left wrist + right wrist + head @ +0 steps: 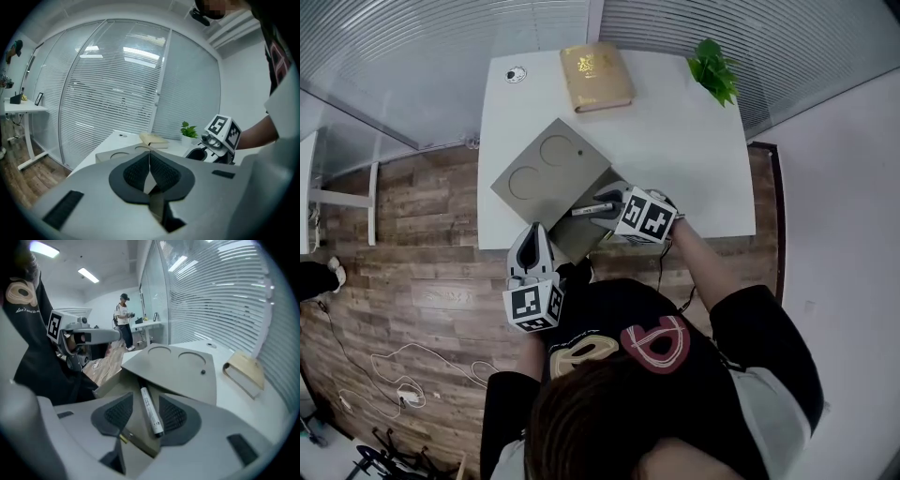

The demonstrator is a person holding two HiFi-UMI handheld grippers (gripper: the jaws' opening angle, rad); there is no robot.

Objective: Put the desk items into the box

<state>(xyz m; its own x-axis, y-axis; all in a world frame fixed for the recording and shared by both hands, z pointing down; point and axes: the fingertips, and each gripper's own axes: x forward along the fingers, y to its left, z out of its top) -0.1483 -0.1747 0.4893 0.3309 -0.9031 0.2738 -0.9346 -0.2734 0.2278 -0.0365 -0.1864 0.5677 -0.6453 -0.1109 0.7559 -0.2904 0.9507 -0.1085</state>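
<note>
One marker [150, 411] in box [108, 383], between wide-open right tongs [144, 414], untouched; left tongs [149, 165] closed

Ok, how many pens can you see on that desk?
1. The marker pen lies in the open box, between the right gripper's jaws, which stand apart and do not press on it. Others may be hidden under the lid.

A white marker [151, 411] lies inside the open grey box [110, 380].
</note>
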